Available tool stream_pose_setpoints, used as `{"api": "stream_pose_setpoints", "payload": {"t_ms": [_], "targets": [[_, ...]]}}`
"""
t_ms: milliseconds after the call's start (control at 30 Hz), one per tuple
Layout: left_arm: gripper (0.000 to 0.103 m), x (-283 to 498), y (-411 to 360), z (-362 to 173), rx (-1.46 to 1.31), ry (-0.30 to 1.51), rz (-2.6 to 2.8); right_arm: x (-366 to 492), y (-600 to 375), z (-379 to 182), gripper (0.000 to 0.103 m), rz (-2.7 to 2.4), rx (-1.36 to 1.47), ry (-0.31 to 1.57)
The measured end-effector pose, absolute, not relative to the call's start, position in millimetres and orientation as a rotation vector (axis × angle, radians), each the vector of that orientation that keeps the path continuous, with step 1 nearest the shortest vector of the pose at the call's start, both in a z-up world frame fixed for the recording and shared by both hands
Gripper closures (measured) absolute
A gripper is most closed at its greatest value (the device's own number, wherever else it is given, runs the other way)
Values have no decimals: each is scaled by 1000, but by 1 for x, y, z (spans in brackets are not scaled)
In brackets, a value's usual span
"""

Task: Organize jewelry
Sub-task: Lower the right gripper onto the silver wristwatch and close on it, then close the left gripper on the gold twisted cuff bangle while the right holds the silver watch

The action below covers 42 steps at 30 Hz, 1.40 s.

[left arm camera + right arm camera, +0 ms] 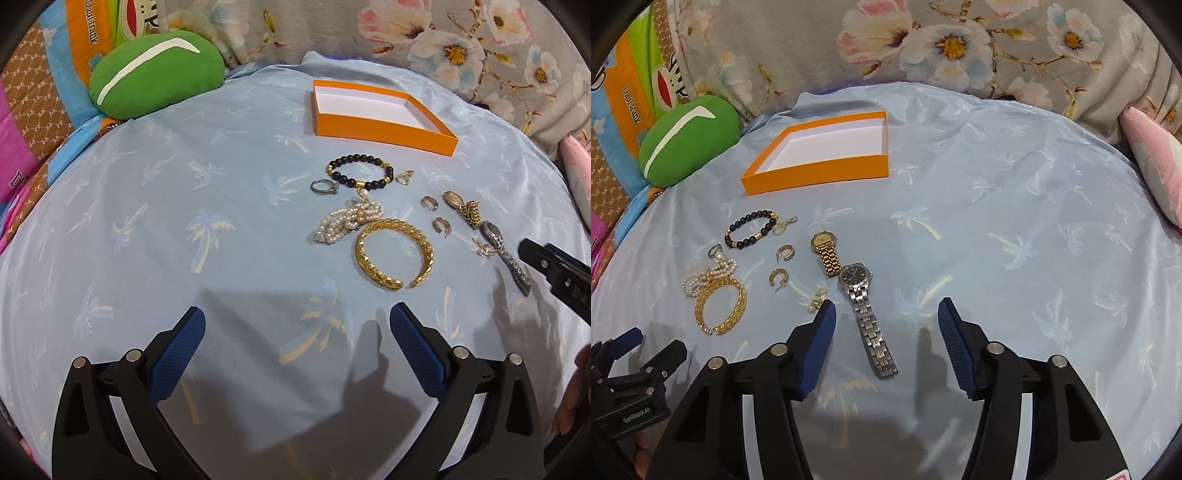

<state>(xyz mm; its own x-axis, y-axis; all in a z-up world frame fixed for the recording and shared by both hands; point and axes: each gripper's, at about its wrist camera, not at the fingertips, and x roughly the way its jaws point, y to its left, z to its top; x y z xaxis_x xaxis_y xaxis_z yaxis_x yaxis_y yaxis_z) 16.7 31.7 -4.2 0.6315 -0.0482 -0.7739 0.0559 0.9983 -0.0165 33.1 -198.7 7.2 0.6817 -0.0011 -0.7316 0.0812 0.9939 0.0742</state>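
Note:
An empty orange box point(380, 123) point(816, 173) with a white inside stands on the pale blue sheet. In front of it lie a black bead bracelet point(354, 158) point(753, 215), a pearl strand point(340, 221), a gold bangle point(369, 258) point(701, 310), a silver ring point(319, 186), hoop earrings point(785, 253), a gold watch point(827, 251) and a silver watch point(864, 310). My right gripper point(886, 306) is open just above the sheet, the silver watch's strap lying between its fingers untouched. My left gripper point(297, 314) is open and holds nothing, short of the bangle.
A green cushion point(155, 74) sits at the back left, a floral blanket point(461, 44) along the back and a pink pillow point(1156, 166) at the right. Small pearl earrings point(816, 299) lie by my right gripper's left fingertip. A hand shows at the left view's right edge.

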Motion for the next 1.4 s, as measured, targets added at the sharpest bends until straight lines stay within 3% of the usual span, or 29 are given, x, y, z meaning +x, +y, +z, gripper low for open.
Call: {"api": "stream_pose_setpoints", "payload": {"t_ms": [467, 1267, 1400], "targets": [[5, 34, 29, -6, -40, 928, -83, 74, -186, -10, 79, 36, 104, 886], [5, 66, -26, -14, 76, 921, -89, 60, -208, -12, 79, -34, 158, 855], [15, 63, -28, -13, 88, 901, -107, 60, -209, -11, 79, -34, 158, 854]]}}
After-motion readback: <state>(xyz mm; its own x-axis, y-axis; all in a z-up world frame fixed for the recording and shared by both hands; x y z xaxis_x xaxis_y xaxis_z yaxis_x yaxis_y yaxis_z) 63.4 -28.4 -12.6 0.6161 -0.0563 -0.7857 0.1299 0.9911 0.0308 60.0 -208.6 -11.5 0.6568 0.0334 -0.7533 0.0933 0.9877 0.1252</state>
